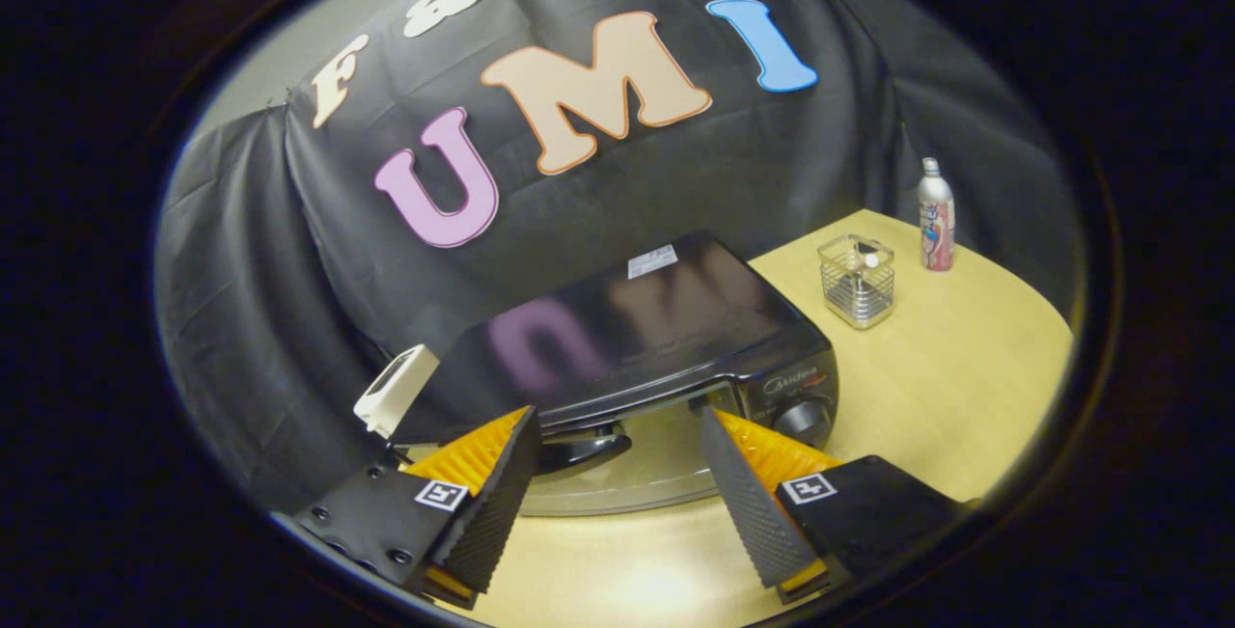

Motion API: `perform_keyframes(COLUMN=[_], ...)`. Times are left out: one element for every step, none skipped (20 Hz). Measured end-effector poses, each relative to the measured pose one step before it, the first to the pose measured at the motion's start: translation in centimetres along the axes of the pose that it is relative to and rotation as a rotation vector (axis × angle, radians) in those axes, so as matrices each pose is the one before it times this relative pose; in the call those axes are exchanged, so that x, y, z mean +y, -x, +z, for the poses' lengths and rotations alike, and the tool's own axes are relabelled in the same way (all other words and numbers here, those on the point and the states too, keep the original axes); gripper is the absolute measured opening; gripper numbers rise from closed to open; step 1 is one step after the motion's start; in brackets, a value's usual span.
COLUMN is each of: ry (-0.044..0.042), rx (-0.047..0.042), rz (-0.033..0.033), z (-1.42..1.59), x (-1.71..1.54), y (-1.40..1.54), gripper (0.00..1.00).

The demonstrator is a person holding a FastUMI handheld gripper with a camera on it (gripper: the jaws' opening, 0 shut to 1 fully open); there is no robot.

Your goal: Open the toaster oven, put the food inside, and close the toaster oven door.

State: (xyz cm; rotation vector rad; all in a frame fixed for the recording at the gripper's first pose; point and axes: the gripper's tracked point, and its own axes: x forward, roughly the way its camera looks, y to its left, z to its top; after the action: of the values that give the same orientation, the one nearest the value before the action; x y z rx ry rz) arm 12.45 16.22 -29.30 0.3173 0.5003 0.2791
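Observation:
A black toaster oven (656, 329) sits on the wooden table (965, 396), seen from above and in front. Its glass door (637, 474) hangs partly open, tilted outward, with the dark handle (579, 450) at its top edge. My gripper (617, 425) is open, its two fingers spread wide on either side of the door's upper edge; the handle lies just ahead of the left finger (497, 503). Nothing is held between the fingers. A knob (806, 416) shows on the oven's right front panel. I cannot see any food.
A wire-and-glass holder (857, 281) stands on the table to the right of the oven, with a small bottle (935, 218) behind it. A white device (396, 389) rests at the oven's left rear corner. Black cloth hangs behind everything.

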Motion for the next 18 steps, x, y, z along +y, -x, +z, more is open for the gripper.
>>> perform_keyframes(ry=[0.00740,0.01303,0.03135,0.04289,0.04660,0.03803,0.03250,0.03109,0.02911,0.02284,0.01274,0.00533,0.00444,0.00738,0.01105,0.00982,0.00644,0.00140], rx=[-0.00938,0.00102,0.00314,0.00205,-0.00839,-0.01055,-0.01507,-0.02017,-0.02199,-0.02796,-0.02952,-0.02530,-0.02332,-0.02221,-0.01947,-0.02375,-0.02506,-0.01846], rz=[-0.00034,-0.00356,-0.00620,-0.00852,-0.00860,0.00236,0.00420,-0.00040,0.00123,0.00024,-0.00160,-0.00037,-0.00086,-0.00249,-0.00248,-0.00707,-0.00823,-0.01436], z=[0.328,0.225,0.075,0.367,0.701,0.815,0.908,1.213,1.241,1.621,1.529,1.576,1.393,1.444,1.241,1.432,1.358,1.272], x=[0.111,0.000,0.011,0.060,-0.109,0.361,0.447,0.444,0.263,0.423,0.490,0.170,0.100,0.056,-0.071,-0.163,-0.261,-0.447], y=[0.226,-0.008,0.219,0.433,0.592,0.812,0.734,0.838,0.846,1.230,1.059,0.988,0.963,0.952,0.894,0.944,0.940,0.752], gripper=[1.00,1.00,1.00,1.00,0.99,0.98,0.97,0.96,0.96,0.96,0.96,0.96,0.96,0.96,0.96,0.96,0.96,0.96])
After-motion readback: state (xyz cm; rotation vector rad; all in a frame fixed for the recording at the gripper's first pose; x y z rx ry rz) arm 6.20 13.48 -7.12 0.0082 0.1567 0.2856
